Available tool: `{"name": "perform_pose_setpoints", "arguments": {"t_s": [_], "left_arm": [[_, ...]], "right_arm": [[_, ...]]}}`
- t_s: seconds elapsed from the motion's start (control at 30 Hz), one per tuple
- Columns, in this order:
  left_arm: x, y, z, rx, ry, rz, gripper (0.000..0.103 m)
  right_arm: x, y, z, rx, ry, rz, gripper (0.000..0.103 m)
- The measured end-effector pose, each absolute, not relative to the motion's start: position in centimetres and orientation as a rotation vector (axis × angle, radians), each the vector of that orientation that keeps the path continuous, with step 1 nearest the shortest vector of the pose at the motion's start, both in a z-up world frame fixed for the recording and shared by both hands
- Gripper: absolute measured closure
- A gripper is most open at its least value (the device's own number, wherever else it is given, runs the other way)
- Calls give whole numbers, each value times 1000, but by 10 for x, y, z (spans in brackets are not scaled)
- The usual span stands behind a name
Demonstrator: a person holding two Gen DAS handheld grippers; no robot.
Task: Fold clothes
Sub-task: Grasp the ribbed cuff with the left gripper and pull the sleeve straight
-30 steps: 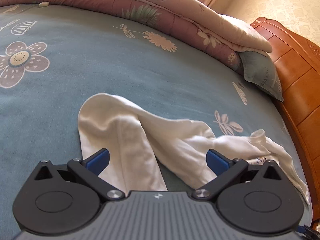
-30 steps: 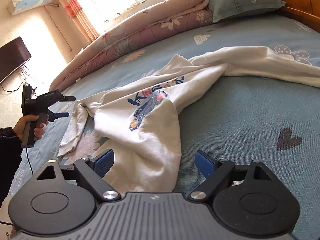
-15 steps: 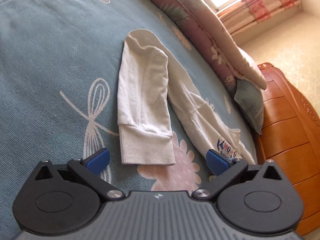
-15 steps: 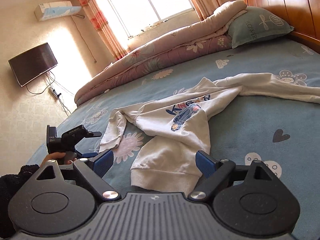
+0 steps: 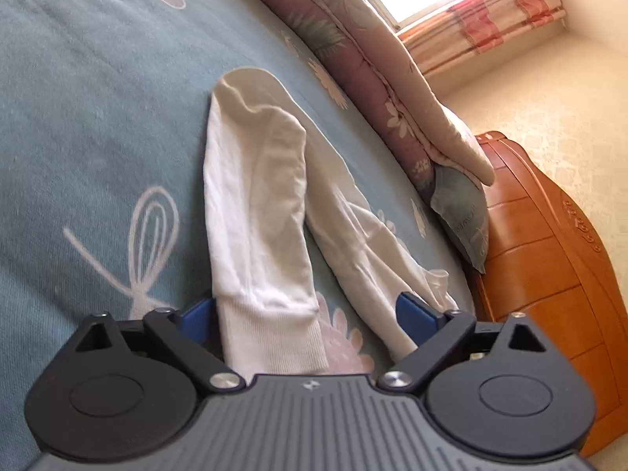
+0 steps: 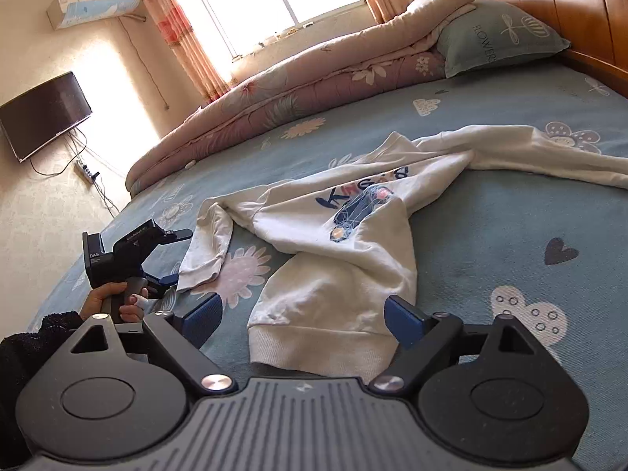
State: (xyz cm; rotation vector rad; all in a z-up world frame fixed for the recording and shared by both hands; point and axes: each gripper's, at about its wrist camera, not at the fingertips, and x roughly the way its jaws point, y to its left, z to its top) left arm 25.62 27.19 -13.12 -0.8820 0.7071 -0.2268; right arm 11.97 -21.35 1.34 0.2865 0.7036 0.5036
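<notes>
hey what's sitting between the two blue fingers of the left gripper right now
The ribbed cuff of the white sweatshirt's sleeve, seen in the left wrist view. The left gripper's jaws are closing around it.

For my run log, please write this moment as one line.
left gripper: fingers closing around sleeve cuff | right gripper: open, near sweatshirt hem | bed

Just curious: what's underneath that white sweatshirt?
The white sweatshirt lies on a blue flowered bedsheet; a pink printed flower peeks out beside it. Whatever is directly beneath is covered.
</notes>
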Motion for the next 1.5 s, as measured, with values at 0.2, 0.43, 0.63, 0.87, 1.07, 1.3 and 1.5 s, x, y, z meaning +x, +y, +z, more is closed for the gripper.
{"name": "perform_pose_setpoints", "arguments": {"t_s": [0.2,0.43,0.63,0.87,1.07,1.3,1.5], "left_arm": [[265,287,-147,-964,723,-197,65],[263,286,-167,-1040,737,-197,90],[264,278,-152,-973,779,-137,92],[235,314,-100,-861,710,-130,96],[192,372,-59,-837,643,-83,96],[159,422,-19,-849,544,-19,96],[150,452,15,-827,467,20,96]], "right_arm": [[128,-202,2,294,745,507,10],[123,-199,-1,278,759,507,10],[125,-201,-1,286,763,482,10],[122,-202,6,253,740,474,10],[125,-196,4,252,742,485,10],[130,-182,8,232,743,513,10],[136,-170,10,215,744,527,10]]}}
